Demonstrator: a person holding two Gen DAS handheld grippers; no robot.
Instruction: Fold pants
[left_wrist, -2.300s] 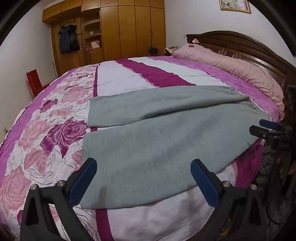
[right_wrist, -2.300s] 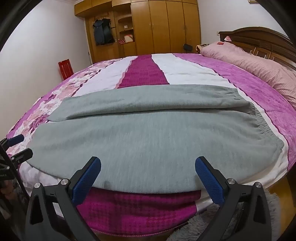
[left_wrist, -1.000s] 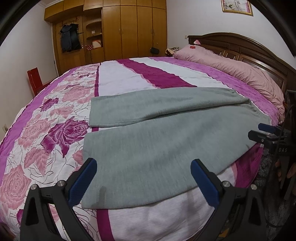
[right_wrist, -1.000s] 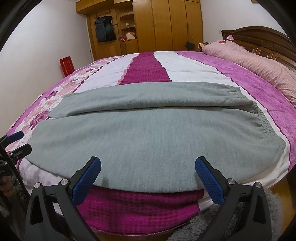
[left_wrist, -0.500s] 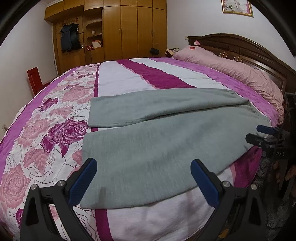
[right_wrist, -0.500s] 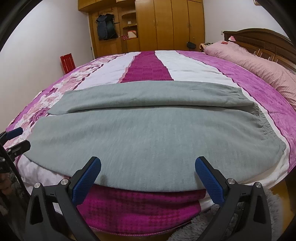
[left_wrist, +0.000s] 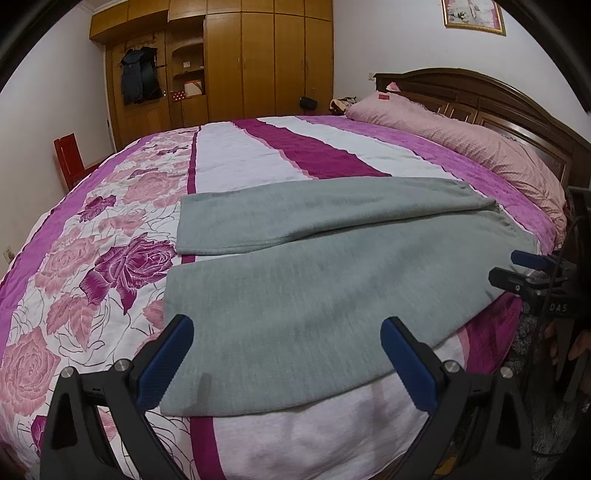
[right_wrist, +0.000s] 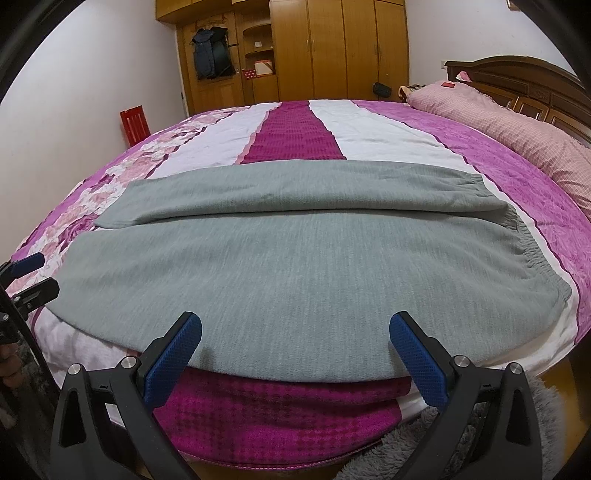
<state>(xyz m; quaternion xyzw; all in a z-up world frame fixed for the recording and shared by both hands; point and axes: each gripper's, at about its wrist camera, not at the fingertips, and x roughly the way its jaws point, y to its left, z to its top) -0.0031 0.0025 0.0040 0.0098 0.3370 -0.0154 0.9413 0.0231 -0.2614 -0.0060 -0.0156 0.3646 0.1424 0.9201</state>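
Observation:
Grey pants (left_wrist: 295, 273) lie flat across the near side of the bed, both legs spread side by side, hems to the left and elastic waistband (right_wrist: 528, 243) to the right. My left gripper (left_wrist: 286, 358) is open and empty, just above the near leg's hem end. My right gripper (right_wrist: 295, 350) is open and empty over the near edge of the pants, around mid-length. Each gripper shows in the other's view: the right one at the right edge (left_wrist: 524, 269), the left one at the left edge (right_wrist: 29, 277).
The bed has a pink and purple floral quilt (left_wrist: 92, 258) and a long pink pillow (left_wrist: 480, 147) against a dark wooden headboard (left_wrist: 498, 99). A wooden wardrobe (left_wrist: 240, 62) and a red chair (left_wrist: 68, 157) stand beyond. A grey fluffy rug (right_wrist: 424, 443) lies below the bed edge.
Both grippers have drifted slightly, staying open near the bed's edge. The pants have not moved.

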